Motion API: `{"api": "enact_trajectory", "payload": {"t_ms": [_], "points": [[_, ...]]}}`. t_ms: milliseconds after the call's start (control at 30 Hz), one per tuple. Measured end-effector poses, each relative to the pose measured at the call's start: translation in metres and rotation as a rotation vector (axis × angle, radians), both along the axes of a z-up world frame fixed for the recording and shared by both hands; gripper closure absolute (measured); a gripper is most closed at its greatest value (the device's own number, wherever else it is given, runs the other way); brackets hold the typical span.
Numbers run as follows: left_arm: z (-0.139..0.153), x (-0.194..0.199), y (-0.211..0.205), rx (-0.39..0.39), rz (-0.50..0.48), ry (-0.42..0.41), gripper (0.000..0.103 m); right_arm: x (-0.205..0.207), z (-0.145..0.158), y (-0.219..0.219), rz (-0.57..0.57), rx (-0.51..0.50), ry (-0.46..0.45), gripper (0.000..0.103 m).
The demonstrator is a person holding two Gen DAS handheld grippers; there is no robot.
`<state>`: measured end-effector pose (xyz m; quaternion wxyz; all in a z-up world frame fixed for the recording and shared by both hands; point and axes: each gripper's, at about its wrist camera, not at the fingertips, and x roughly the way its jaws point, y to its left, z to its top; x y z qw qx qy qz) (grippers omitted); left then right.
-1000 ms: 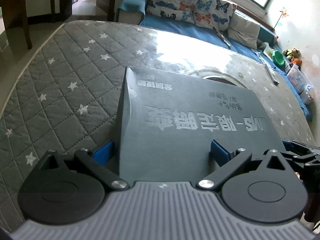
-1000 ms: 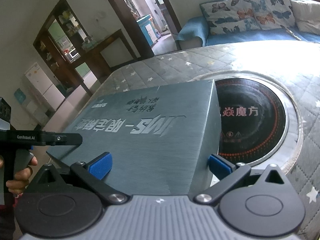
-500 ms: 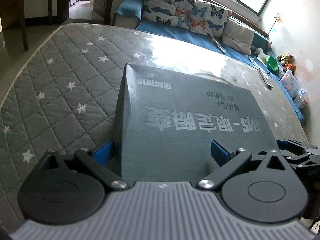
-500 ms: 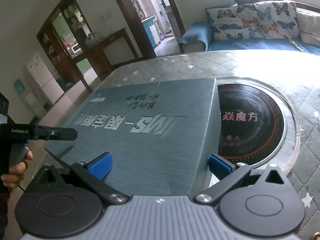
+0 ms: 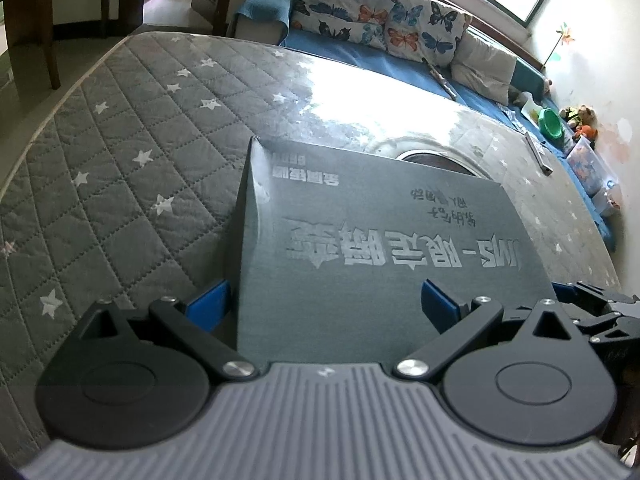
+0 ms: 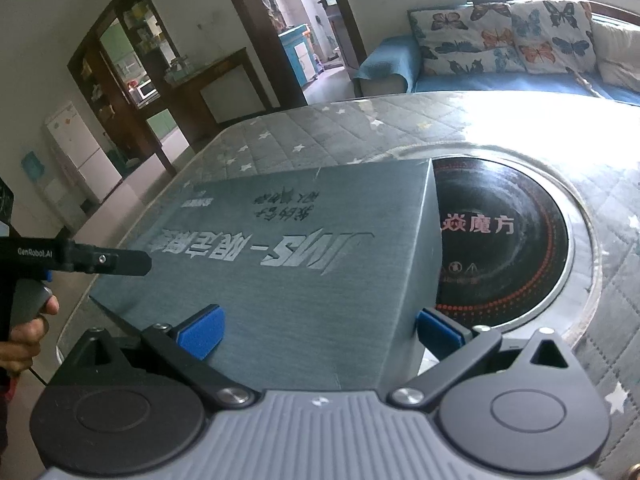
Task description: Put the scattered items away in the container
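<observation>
We see one grey quilted table with white stars, bearing one grey-blue box printed with silver characters, and beyond it one blue sofa with butterfly cushions under a window. The right wrist view alone shows the whole round black cooktop set into the table just right of the box, plus a doorway and a white fridge; the left view shows only its far rim. We hold two grippers, the left gripper and the right gripper, each with blue pads spread wide, straddling a near corner of the box; whether they press it we cannot tell.
</observation>
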<state>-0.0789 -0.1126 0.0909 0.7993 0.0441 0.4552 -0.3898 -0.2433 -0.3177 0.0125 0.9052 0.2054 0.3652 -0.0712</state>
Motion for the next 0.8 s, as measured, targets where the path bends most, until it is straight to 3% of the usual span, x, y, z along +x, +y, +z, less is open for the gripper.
{"api": "enact_trajectory", "payload": {"t_ms": [433, 800], "points": [[-0.012, -0.001, -0.006, 0.031, 0.003, 0.032, 0.002, 0.000, -0.010, 0.004, 0.002, 0.000, 0.034, 0.000], [-0.013, -0.005, -0.005, 0.054, 0.022, 0.010, 0.002, -0.001, -0.009, 0.008, 0.001, -0.017, 0.042, 0.000]]}}
